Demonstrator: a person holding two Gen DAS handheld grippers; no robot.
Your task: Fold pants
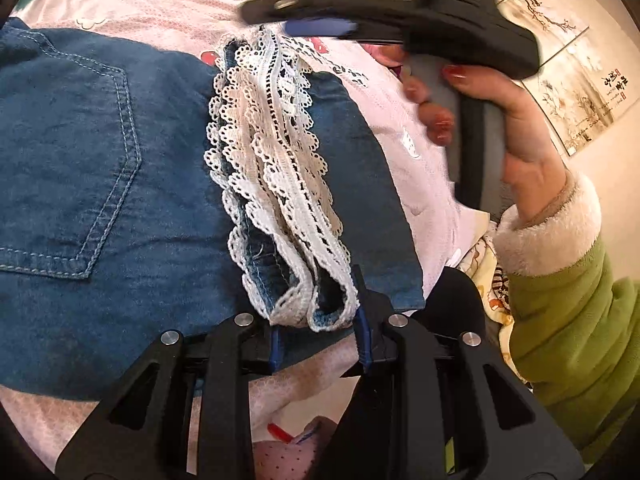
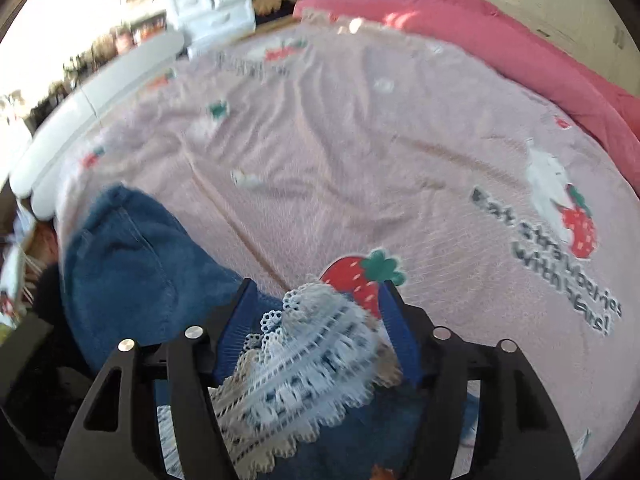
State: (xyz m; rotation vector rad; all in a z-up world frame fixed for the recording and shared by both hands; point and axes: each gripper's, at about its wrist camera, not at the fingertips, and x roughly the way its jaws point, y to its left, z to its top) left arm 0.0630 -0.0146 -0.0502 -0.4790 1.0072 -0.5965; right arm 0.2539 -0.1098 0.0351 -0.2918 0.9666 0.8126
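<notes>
Both claws are at the lace-trimmed hem ends of one pair of denim pants (image 1: 100, 184) lying on a pink strawberry-print bedspread (image 2: 344, 148). Left gripper (image 1: 320, 340) has its two blue-padded fingers spread, the lace hems (image 1: 276, 168) sitting loosely between them at the near end, not pinched. Right gripper (image 2: 316, 320) likewise stands with its fingers apart and a bunch of lace between them; that view is motion-blurred, so whether a pad touches the lace is unclear. In the left wrist view the right gripper (image 1: 320, 26) hovers at the far end of the lace, held by one right hand (image 1: 492, 120) in a green sleeve. Two lace-edged leg ends are stacked, their band running near to far, while the denim extends leftward with one back pocket (image 1: 68, 164) facing up. One darker pink quilt (image 2: 480, 40) lies along the bed's far edge
</notes>
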